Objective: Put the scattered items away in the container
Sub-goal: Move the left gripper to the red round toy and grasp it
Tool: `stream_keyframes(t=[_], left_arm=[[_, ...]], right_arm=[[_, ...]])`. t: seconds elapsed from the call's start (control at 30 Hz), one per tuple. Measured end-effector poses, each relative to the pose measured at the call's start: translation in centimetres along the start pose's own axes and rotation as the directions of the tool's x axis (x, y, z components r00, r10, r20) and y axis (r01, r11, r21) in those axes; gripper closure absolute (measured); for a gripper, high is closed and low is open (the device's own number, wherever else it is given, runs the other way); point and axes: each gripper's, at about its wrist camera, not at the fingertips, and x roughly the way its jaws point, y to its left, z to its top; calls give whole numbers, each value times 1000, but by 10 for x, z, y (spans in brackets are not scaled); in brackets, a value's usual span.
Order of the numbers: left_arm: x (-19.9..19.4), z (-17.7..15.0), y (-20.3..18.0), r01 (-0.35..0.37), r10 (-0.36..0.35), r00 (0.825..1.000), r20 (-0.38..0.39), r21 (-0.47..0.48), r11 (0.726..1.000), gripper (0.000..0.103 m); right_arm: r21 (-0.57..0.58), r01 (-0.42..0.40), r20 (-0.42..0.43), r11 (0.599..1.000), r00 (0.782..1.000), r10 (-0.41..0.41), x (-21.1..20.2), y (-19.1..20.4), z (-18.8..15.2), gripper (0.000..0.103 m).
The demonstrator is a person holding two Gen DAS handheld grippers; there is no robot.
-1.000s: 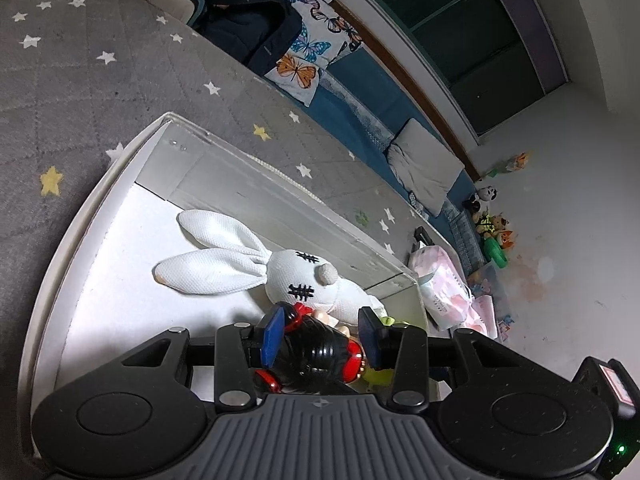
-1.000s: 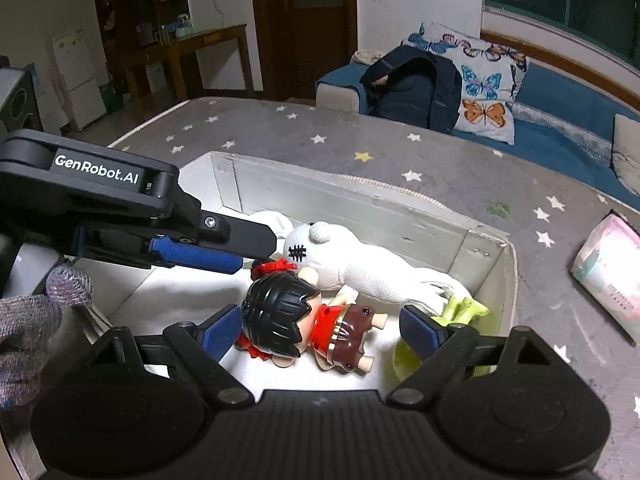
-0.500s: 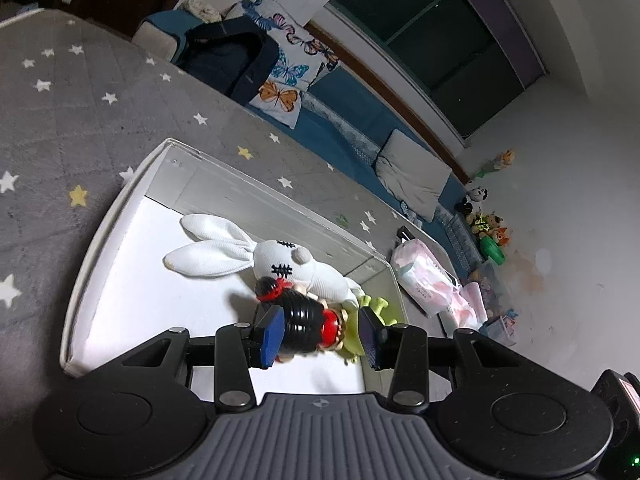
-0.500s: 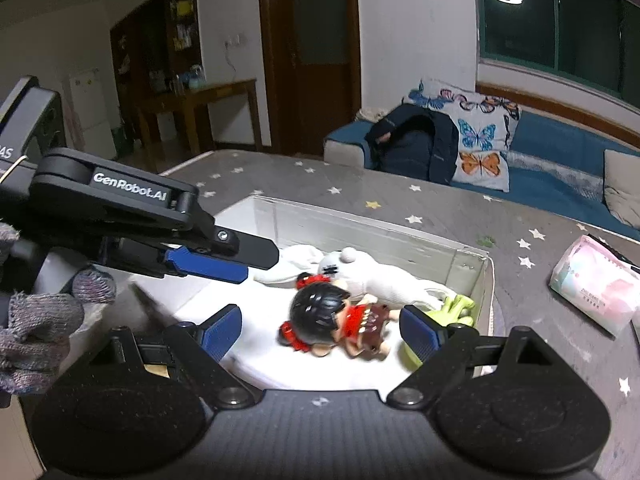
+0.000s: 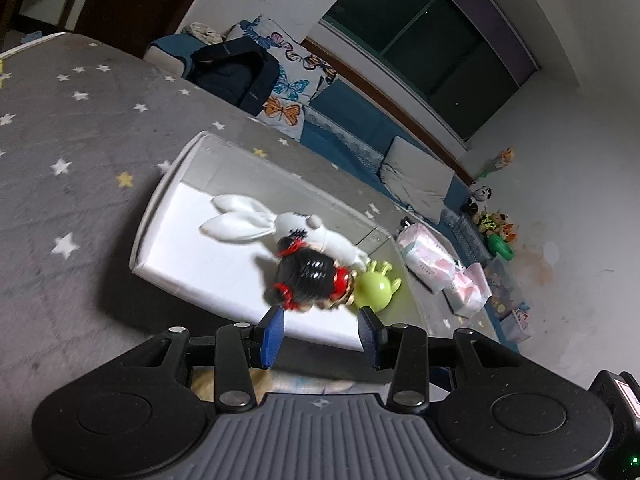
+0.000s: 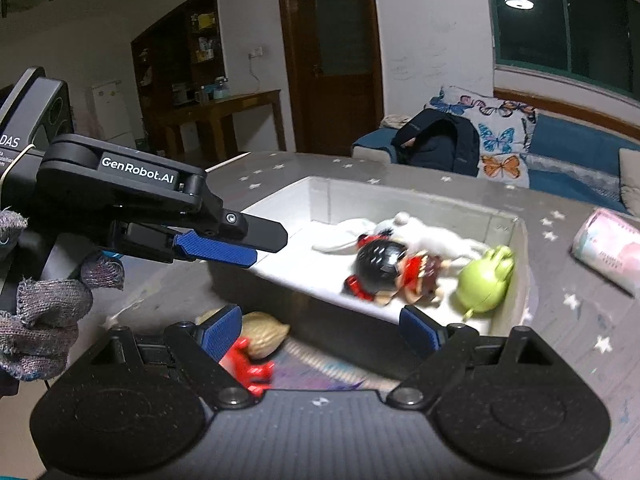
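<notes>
Both grippers have drawn back from the white container [image 5: 160, 216] since a second ago, so the whole box now shows ahead of them instead of filling the view. Left gripper [image 5: 322, 334] hangs with its blue pads apart and nothing between them, just short of the box's near wall. Right gripper [image 6: 322, 330] also stands wide and empty. Inside the container lie the white plush rabbit [image 5: 256, 222], the black-haired doll [image 6: 394, 268] in red and brown, and the green round toy [image 6: 486, 278] against the right wall, each touching the next. On the grey star-patterned cover [image 5: 60, 128], just below the box, a tan shell-like item [image 6: 266, 334] and a red toy [image 6: 250, 368] lie outside it. Left gripper's side reads "GenRobot.AI" [image 6: 138, 170]; letters "DAS" [image 6: 10, 142] show behind it. A gloved hand [image 6: 40, 312] grips its handle.
</notes>
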Motion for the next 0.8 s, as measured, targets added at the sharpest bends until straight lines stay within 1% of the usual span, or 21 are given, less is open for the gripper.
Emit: stream_keyframes(t=[0.2, 0.43, 0.63, 0.8], left_arm=[[-17, -19, 8, -26, 26, 1000, -6, 16, 1000, 60], [-27, -35, 18, -24, 25, 999, -36, 4, 1000, 60], [-28, -46, 26, -16, 15, 998, -69, -4, 1000, 60], [-26, -48, 31, -14, 12, 997, -81, -18, 1000, 60]], right_arm=[[1, -54, -37, 999, 998, 54, 6, 16, -19, 15], [-31, -100, -80, 994, 992, 97, 16, 37, -34, 15], [-31, -110, -107, 993, 989, 107, 28, 44, -37, 17], [-21, -114, -116, 993, 987, 110, 37, 45, -38, 22]])
